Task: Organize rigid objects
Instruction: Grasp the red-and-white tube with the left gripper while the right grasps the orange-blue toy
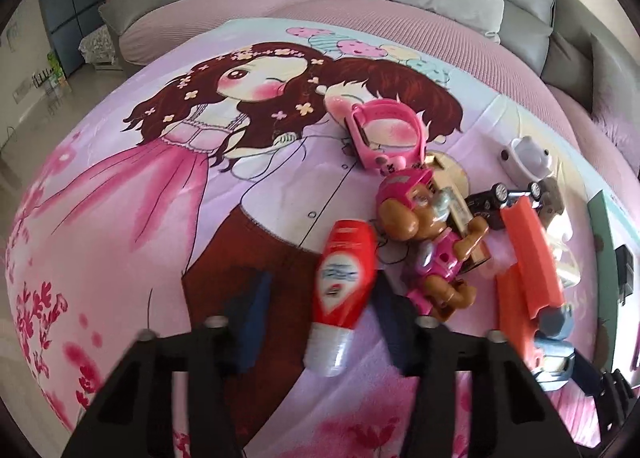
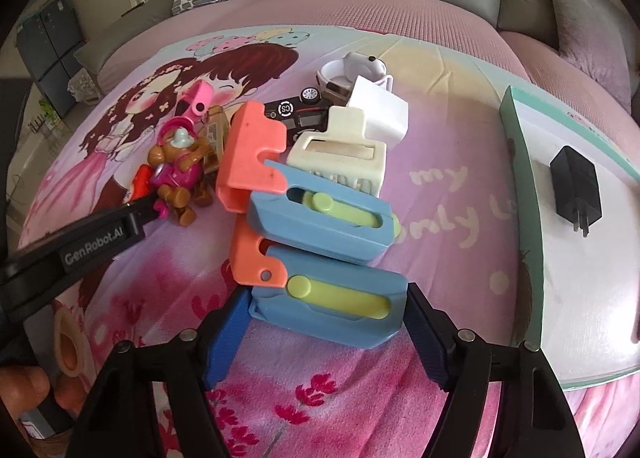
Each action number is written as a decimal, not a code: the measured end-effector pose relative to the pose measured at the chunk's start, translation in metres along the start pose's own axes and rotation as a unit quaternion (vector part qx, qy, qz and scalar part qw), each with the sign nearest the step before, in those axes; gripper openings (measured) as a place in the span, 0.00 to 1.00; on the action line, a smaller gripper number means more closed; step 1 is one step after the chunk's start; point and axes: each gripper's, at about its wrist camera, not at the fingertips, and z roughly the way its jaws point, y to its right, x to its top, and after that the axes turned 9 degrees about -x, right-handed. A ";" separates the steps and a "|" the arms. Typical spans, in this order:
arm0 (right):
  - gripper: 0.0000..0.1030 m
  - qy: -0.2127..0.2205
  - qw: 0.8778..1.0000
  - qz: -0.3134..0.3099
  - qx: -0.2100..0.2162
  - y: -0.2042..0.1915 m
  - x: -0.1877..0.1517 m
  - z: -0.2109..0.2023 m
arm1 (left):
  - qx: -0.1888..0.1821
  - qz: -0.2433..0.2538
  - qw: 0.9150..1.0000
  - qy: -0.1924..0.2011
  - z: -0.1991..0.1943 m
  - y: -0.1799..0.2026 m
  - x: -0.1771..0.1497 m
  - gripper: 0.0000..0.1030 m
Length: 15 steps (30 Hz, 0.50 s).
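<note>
left gripper (image 1: 316, 310) jaws spread, right gripper (image 2: 326, 322) jaws spread

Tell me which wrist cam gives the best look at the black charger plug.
Right wrist. The black charger plug lies in full view there on the white box lid, prongs visible. In the left wrist view it is only a dark sliver squeezed against the right edge of the frame, shape unreadable.

Two blue-and-orange toy cutters (image 2: 320, 218) (image 2: 324, 298), one dog figure (image 2: 176, 174), one red bottle (image 1: 344, 290), one black charger (image 2: 576, 190), perhaps one toy car (image 2: 296, 110).
</note>
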 end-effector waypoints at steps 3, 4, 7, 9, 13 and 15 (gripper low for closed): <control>0.75 0.002 1.000 0.003 0.003 0.001 0.000 0.000 | -0.013 -0.011 1.000 0.004 -0.002 -0.003 -0.001 0.27; 0.74 0.003 1.000 0.003 0.003 0.002 -0.001 0.000 | -0.015 -0.011 1.000 0.005 -0.003 -0.003 -0.001 0.27; 0.74 0.009 1.000 0.005 0.014 0.003 -0.001 -0.005 | -0.021 -0.016 1.000 0.009 -0.005 -0.003 -0.001 0.27; 0.74 0.020 0.999 0.007 0.026 0.004 0.000 -0.012 | -0.026 -0.023 0.999 0.014 -0.009 -0.005 0.000 0.27; 0.74 0.040 0.998 0.020 0.054 0.007 0.002 -0.025 | -0.028 -0.027 0.999 0.025 -0.017 -0.006 0.001 0.27; 0.74 0.049 0.997 0.020 0.058 0.007 0.003 -0.031 | -0.030 -0.027 0.999 0.031 -0.021 -0.006 0.002 0.27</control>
